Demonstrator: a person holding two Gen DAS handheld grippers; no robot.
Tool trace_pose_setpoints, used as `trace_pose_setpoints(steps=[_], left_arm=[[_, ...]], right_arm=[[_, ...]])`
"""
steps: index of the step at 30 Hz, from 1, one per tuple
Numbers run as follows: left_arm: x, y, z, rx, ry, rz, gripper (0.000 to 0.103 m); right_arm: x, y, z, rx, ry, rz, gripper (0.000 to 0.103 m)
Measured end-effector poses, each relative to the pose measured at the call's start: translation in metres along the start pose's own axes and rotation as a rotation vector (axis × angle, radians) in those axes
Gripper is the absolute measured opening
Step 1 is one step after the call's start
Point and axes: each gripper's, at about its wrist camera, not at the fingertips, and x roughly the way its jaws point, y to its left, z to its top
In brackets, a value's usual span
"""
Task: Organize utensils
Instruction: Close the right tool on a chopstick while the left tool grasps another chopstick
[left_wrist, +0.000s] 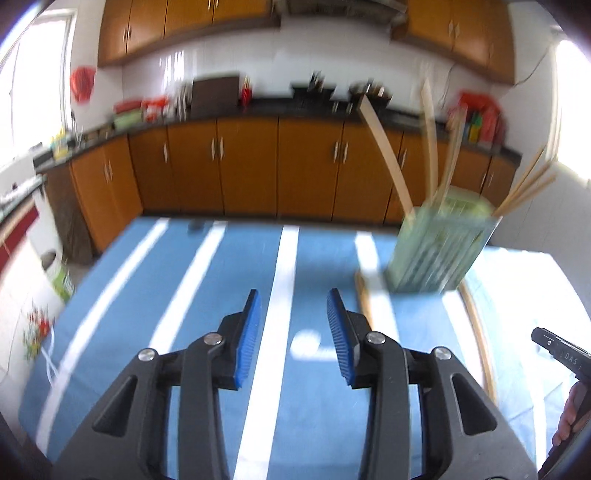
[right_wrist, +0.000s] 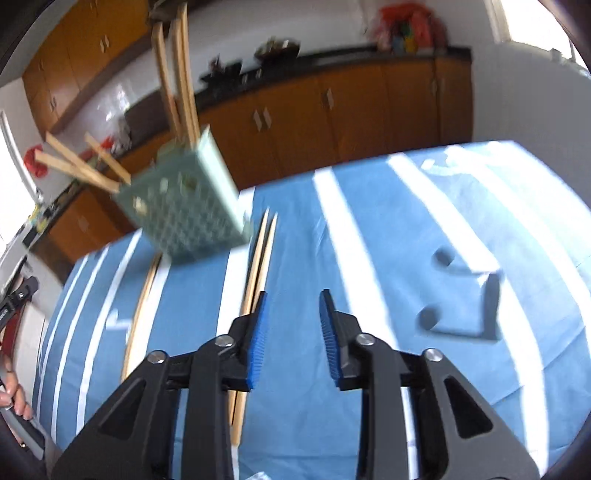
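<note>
A pale green perforated utensil holder (left_wrist: 441, 247) stands on the blue cloth, with several wooden utensils (left_wrist: 384, 151) sticking out of it. It also shows in the right wrist view (right_wrist: 188, 214). A pair of wooden chopsticks (right_wrist: 260, 266) lies on the cloth just left of my right gripper (right_wrist: 291, 332), which is open and empty. Another wooden stick (right_wrist: 142, 310) lies further left; it shows in the left wrist view (left_wrist: 476, 332) too. My left gripper (left_wrist: 293, 332) is open and empty above the cloth, left of the holder.
The table has a blue cloth (left_wrist: 207, 295) crossed by bright sun stripes. Orange kitchen cabinets (left_wrist: 240, 166) and a cluttered dark counter (left_wrist: 258, 99) stand behind. The other hand-held gripper (left_wrist: 561, 350) shows at the right edge.
</note>
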Motion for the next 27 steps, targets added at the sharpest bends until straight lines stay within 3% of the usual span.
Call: trace_pose_setpoints(steps=[7,12,15,19,22,27], left_arm=[[0.017,0.006,-0.03,-0.005,0.097,-0.02,0.037],[0.022,-0.001,-0.03,-0.011,0.132,-0.048,0.037],[0.027,-0.006,-0.034,-0.01,0.151,-0.08,0.037],[0.034,-0.017,-0.038,-0.005,0.185,-0.139,0.037],[0.04,-0.027,-0.045,0.012,0.215,-0.188,0.037],[0.05,-0.047,-0.056,0.055,0.255,-0.224,0.035]], right_arm=[[0.04,0.029,-0.017,-0.07,0.095,-0.007,0.02],[0.043,0.036,-0.024,-0.11,0.093,-0.025,0.02],[0.042,0.036,-0.025,-0.137,0.085,-0.051,0.012],[0.039,0.023,-0.023,-0.132,0.066,-0.128,0.007],[0.035,-0.001,-0.019,-0.051,0.046,-0.203,0.007],[0.031,-0.02,-0.017,-0.016,0.038,-0.22,0.007]])
